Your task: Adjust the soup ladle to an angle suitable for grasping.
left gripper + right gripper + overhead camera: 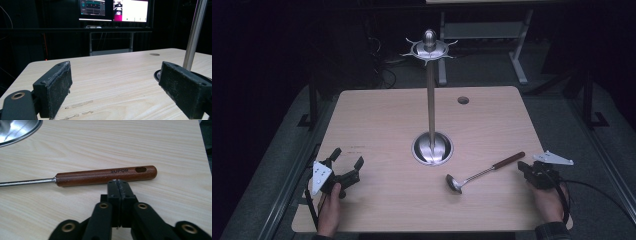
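Dim lab: monitors (pixel 113 10), desk frames (pixel 484 30)

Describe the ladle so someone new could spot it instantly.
Start at the tall steel rack stand mid-table on the light wooden table. Just right and nearer the person lies the steel ladle with a brown wooden handle, bowl toward the centre. Its handle end, marked SUPOR, has a slot and lies at the shut right gripper.

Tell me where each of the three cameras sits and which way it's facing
High view: above the person's side, looking forward and down on the table; both hands, left gripper, right gripper.
Left gripper view: low along its open fingers toward the monitors.
Right gripper view: down over shut fingers at the ladle.
Shared: the stand.
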A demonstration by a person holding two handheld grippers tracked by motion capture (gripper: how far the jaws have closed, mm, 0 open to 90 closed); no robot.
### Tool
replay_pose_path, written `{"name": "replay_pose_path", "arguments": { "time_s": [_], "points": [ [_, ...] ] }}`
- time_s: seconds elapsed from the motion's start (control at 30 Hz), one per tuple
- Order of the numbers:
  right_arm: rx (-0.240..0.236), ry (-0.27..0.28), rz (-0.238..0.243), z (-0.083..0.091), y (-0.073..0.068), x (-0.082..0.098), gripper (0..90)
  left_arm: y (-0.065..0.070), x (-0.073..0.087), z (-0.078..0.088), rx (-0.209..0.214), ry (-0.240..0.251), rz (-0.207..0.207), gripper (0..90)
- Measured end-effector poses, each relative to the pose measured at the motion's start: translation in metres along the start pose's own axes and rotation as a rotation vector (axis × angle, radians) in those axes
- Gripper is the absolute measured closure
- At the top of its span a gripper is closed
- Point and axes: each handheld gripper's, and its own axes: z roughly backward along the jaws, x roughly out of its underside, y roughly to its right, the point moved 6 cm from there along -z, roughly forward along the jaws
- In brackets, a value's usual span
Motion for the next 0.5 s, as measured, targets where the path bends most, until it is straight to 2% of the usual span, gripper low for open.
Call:
{"name": "replay_pose_path", "arguments": {
  "time_s": [0.3, 0.5],
  "points": [
    [0.024, -0.026, 0.018, -0.016, 0.005, -0.006, 89.6, 0.0, 0.0, 0.0, -0.001, -0.004, -0.001, 10.6],
    [0.017, -0.04, 0.013, -0.023, 0.006, -0.007, 89.6, 0.0, 0.0, 0.0, 0.002, -0.003, -0.001, 10.6]
  ]
}}
